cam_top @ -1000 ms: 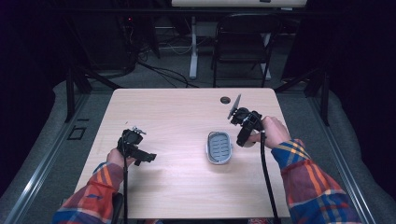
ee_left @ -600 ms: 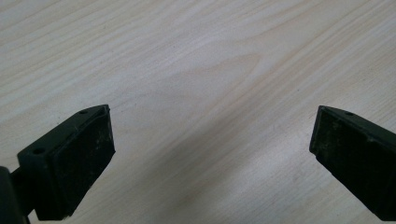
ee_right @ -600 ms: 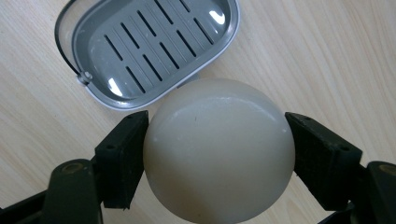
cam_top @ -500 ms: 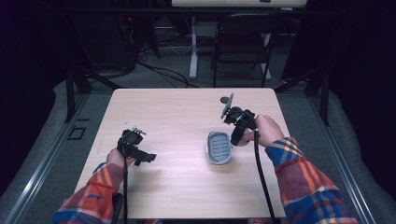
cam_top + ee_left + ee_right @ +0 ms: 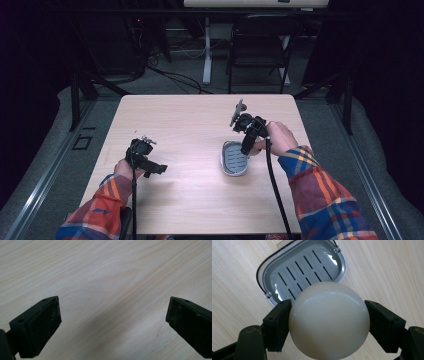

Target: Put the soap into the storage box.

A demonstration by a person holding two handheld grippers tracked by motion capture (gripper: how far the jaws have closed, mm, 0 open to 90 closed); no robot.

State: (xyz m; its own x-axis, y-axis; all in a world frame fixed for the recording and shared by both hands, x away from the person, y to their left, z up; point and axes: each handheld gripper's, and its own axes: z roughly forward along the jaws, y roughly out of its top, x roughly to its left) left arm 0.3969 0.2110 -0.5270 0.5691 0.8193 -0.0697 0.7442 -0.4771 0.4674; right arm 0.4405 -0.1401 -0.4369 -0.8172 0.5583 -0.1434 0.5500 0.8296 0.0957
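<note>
Two tongs are noted: the right tongs point(image 5: 328, 327) are clamped on a cream ball point(image 5: 329, 320), poised over the slotted grey soap dish point(image 5: 287, 272), presumably for deposit. The left tongs point(image 5: 112, 325) are spread, idle above bare tabletop point(image 5: 105, 272).

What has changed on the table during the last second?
The right gripper, shut on a white ball, moved left and now hangs over the grey soap dish. The small dark thing at the table's far edge is hidden now. The left gripper, open, and the dish stayed in place.
</note>
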